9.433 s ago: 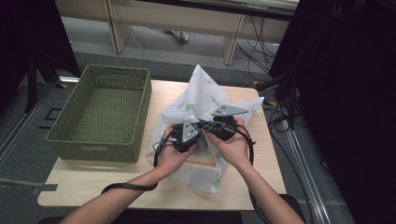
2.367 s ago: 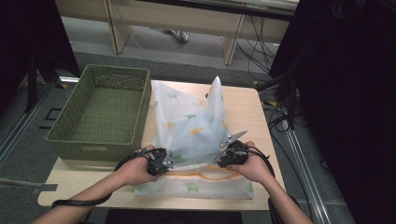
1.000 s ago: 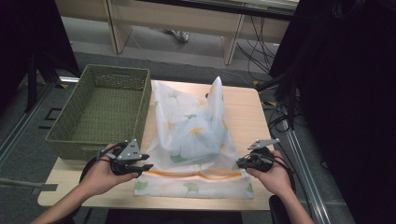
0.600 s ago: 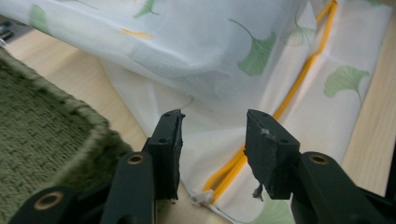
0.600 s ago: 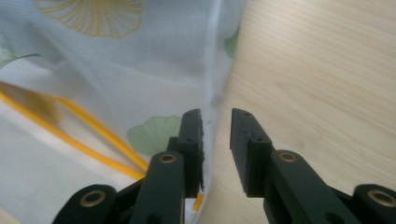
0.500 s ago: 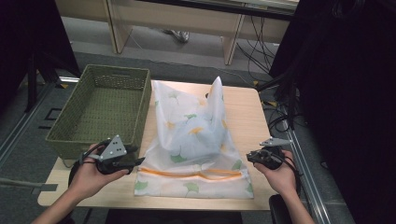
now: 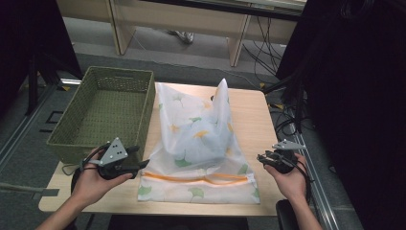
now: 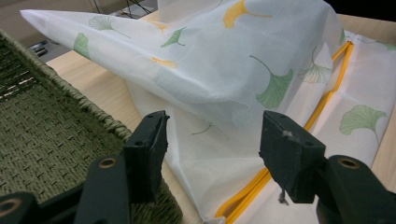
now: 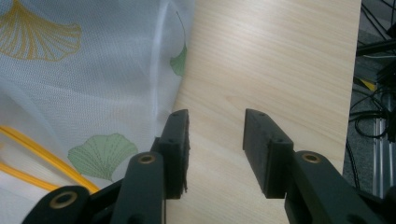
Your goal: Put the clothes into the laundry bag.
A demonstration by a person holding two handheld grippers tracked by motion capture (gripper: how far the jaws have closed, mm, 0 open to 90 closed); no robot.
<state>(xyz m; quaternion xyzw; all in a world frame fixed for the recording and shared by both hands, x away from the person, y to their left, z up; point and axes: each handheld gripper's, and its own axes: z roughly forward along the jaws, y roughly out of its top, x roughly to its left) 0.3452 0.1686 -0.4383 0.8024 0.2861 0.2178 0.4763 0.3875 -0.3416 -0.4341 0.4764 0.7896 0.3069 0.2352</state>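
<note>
Wooden table with mesh bag, wicker basket

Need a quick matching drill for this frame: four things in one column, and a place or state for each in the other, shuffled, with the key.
Things:
1. mesh bag
2. woven basket
3. left gripper
4. right gripper

Place or state:
A. open, over bare wood off the bag's right edge
B. olive green, at the table's left side
C. white with ginkgo leaves, orange zipper along the near end
D. open, at the near left corner of the bag, beside the basket

Pairs: 1-C, 2-B, 3-D, 4-A
</note>
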